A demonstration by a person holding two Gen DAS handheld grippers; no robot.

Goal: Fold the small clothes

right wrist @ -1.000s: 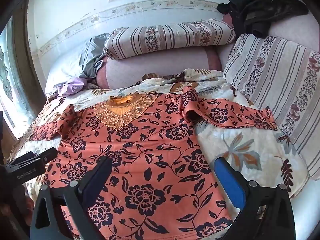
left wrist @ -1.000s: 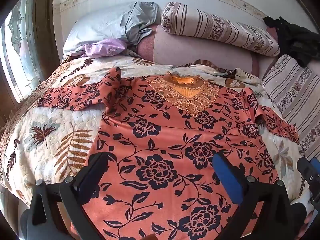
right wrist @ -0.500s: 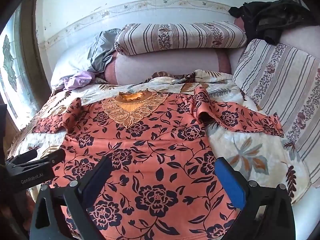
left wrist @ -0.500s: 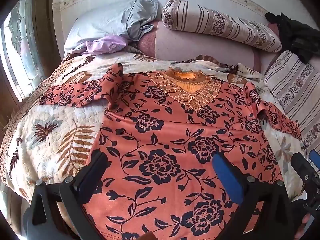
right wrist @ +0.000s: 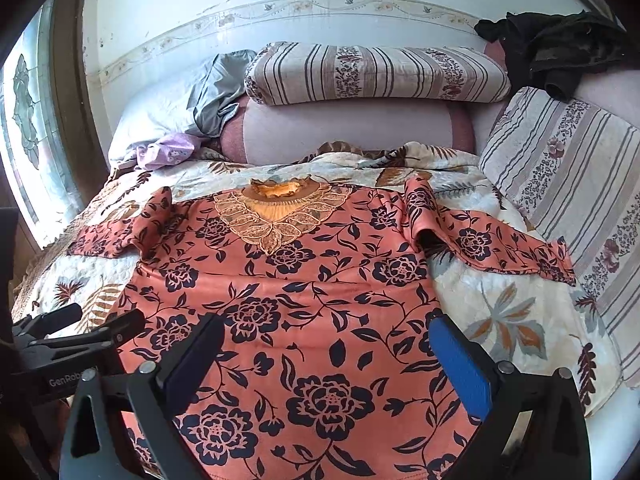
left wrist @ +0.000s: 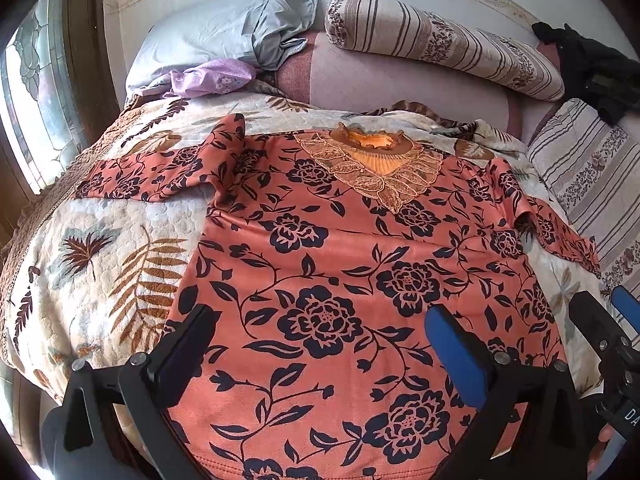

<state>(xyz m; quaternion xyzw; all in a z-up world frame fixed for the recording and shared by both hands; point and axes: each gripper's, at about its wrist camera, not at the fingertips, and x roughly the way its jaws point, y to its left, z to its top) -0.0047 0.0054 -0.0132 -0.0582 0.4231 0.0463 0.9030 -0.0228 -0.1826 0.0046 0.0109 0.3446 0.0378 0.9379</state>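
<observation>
Orange floral top (left wrist: 340, 264) (right wrist: 304, 292) lies flat, front up, on the leaf-print quilt (left wrist: 100, 248) (right wrist: 512, 320), neckline lace toward the headboard side, hem at the near edge. Both sleeves spread out sideways; each is bunched at the shoulder.

Left gripper (left wrist: 320, 344) hovers over the hem area, jaws wide apart, nothing between them. Right gripper (right wrist: 326, 352) same: spread wide, empty, over the top's lower right part. Each gripper shows at the edge of the other's view.

Around: striped bolster (left wrist: 440, 44) (right wrist: 372, 74) on a pink cushion behind the neckline, grey pillow (left wrist: 224, 36) with lilac cloth (left wrist: 208, 78) far left, striped cushion (right wrist: 572, 184) just beside the right sleeve, black garment (right wrist: 556, 48) above it. Stained-glass window (right wrist: 28, 132) on the left.
</observation>
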